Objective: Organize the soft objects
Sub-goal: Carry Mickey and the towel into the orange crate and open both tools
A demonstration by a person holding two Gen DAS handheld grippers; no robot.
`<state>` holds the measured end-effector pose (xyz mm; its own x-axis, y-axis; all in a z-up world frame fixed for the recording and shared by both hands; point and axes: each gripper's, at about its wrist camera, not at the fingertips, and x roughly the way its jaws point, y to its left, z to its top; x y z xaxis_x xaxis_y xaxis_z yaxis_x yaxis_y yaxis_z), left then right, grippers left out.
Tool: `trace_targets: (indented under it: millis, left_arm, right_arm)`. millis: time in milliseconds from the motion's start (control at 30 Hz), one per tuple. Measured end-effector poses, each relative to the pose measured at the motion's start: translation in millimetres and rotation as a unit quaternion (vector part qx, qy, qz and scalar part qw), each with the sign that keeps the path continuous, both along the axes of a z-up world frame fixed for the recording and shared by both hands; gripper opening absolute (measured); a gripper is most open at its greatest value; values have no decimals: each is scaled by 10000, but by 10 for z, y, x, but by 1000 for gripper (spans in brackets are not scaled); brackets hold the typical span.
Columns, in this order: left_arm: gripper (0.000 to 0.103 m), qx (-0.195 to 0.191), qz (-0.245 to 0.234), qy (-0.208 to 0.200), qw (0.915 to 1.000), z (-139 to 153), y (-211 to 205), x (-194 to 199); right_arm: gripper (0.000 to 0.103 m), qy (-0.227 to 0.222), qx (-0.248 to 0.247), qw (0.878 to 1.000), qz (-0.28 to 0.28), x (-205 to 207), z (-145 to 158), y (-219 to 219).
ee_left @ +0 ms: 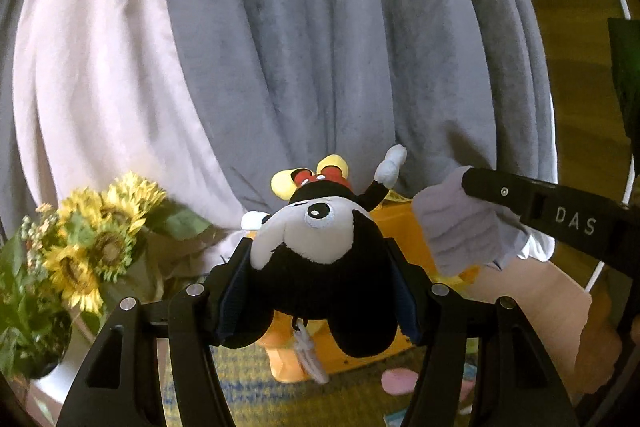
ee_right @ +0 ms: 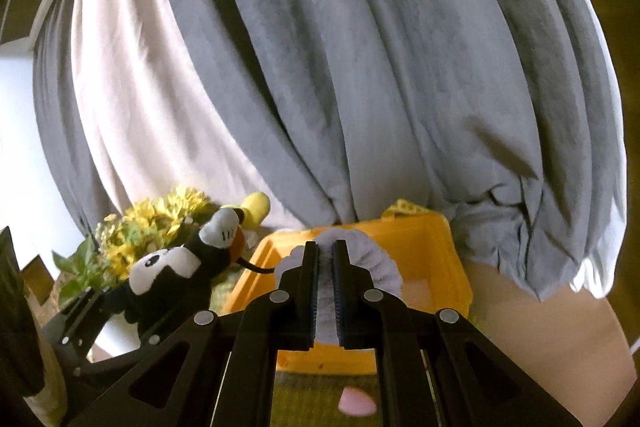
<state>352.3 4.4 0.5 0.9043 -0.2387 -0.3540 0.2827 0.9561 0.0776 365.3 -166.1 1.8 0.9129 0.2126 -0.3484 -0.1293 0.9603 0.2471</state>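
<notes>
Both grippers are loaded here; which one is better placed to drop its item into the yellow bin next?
Right, probably. The right gripper holds the grey cloth directly over the yellow bin; the left gripper, holding the mouse plush, sits off to its side.

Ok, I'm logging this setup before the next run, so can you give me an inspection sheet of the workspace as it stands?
Surface: yellow-green patterned mat under the bin, with a pink patch on it.
Job's things: black-and-white mouse plush toy with yellow shoes; pale grey fluffy cloth; yellow plastic bin beyond both.
Clutter: bunch of yellow sunflowers at the left.
Grippers: left gripper shut on the plush; right gripper shut on the cloth, above the bin.
Cables: nothing seen.
Surroundings: grey and pale pink draped curtains fill the background; a brown cardboard surface at the right.
</notes>
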Motion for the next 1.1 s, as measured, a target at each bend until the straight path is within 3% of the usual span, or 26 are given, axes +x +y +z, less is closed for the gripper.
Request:
trace_targets:
  millis: [467,833,967,1033,1100]
  left_arm:
    - [62,363,-347,333,9982,-373,-160,874]
    - [62,715,-455,1240,9887,-841,-274,1397]
    - [73,781,-300,1459,9858,-945,-285,1456]
    - [86,799,-172,1391,9869,-927,-277,1458]
    - [87,820,-59,1324,9878,-914,-268,1463]
  right_arm:
    - [8,258,-154,9995,-135,851,-220,-74]
    - [8,1001,-238,9944,-248,1338,-698,-122]
    - [8,1375,-212,9899,-261,1461,-870,-137]
    - [9,1543,-209,9873,-320,1506,-936,-150]
    - [9,1644,-153,9855,-392,1531,-985,-181]
